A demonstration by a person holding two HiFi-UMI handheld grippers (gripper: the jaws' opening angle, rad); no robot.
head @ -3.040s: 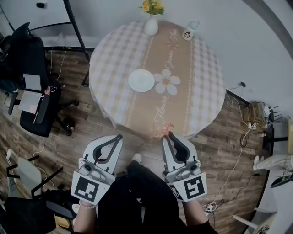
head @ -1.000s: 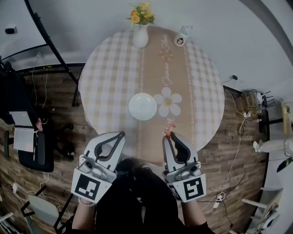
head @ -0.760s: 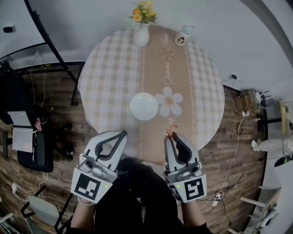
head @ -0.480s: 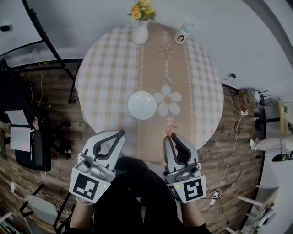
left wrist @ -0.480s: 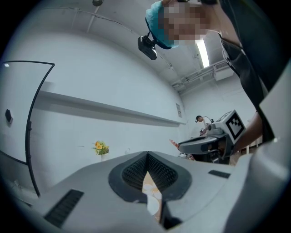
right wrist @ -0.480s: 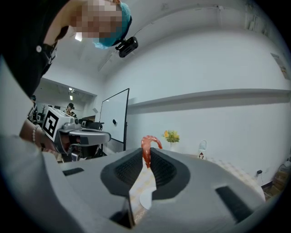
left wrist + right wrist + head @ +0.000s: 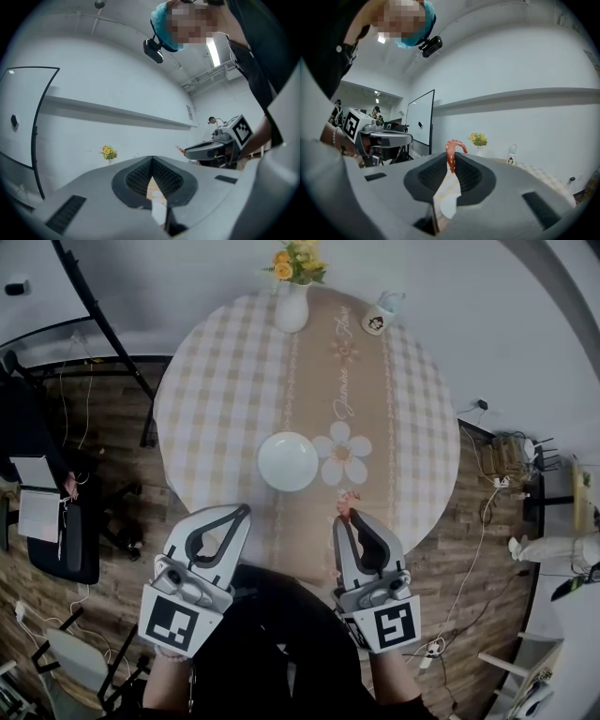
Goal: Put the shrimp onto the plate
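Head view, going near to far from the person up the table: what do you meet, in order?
right gripper, shut on the shrimp → plate → vase of flowers

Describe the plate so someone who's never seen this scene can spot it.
Find the round table with the checked cloth and a tan runner down its middle. The plate lies near the centre, at the runner's left edge, beside the printed daisy. It is the only flat, plain white disc; the vase and the mug stand upright at the far edge.
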